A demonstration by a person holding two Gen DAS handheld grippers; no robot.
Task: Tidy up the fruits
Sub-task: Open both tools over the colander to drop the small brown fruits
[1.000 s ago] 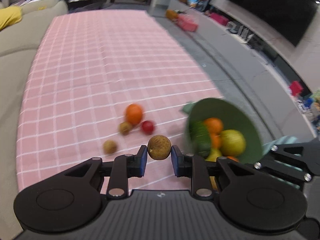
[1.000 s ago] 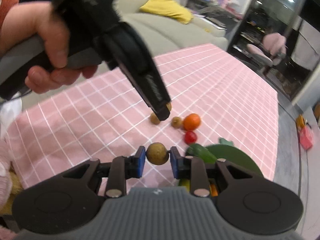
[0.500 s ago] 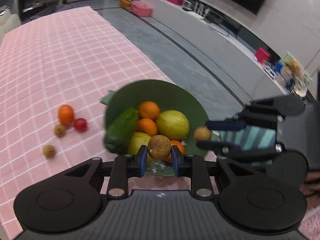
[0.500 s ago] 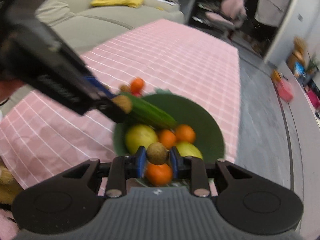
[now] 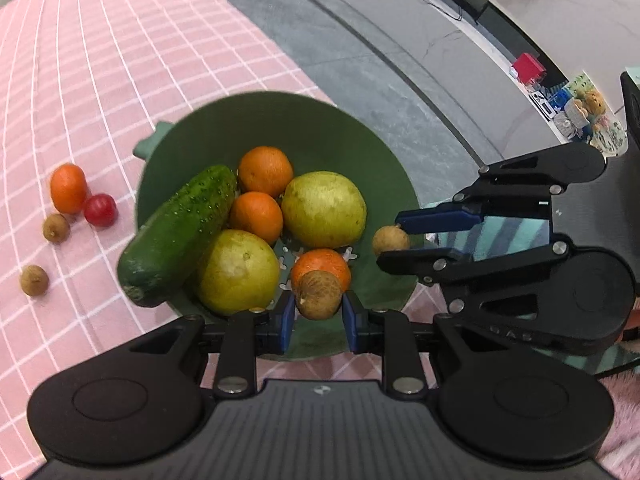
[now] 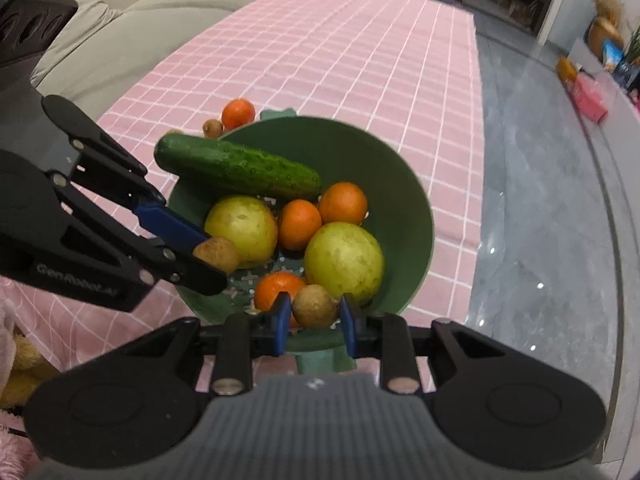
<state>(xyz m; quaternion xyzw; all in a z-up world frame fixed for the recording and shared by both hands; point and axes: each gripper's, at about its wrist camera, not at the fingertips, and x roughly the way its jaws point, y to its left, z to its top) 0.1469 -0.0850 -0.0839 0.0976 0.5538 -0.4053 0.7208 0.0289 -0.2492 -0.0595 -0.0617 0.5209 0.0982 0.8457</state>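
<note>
A green bowl (image 5: 360, 152) (image 6: 400, 184) on the pink checked tablecloth holds a cucumber (image 5: 180, 236) (image 6: 240, 168), two yellow-green fruits (image 5: 324, 208), and three oranges (image 5: 264, 166). My left gripper (image 5: 318, 314) is shut on a small brown longan (image 5: 318, 294) over the bowl's near rim. My right gripper (image 6: 314, 322) is shut on another brown longan (image 6: 314, 306) over the opposite rim; it shows in the left wrist view (image 5: 390, 240). The left gripper's longan also shows in the right wrist view (image 6: 218, 254).
Loose on the cloth left of the bowl lie an orange (image 5: 68, 188), a red cherry tomato (image 5: 100, 210) and two longans (image 5: 56, 228) (image 5: 34, 280). The table edge (image 5: 304, 68) drops to a grey floor. A sofa (image 6: 120, 28) stands beyond the table.
Both grippers have swung from above the loose fruits to over the green bowl, each still holding its longan, and now face each other across the bowl.
</note>
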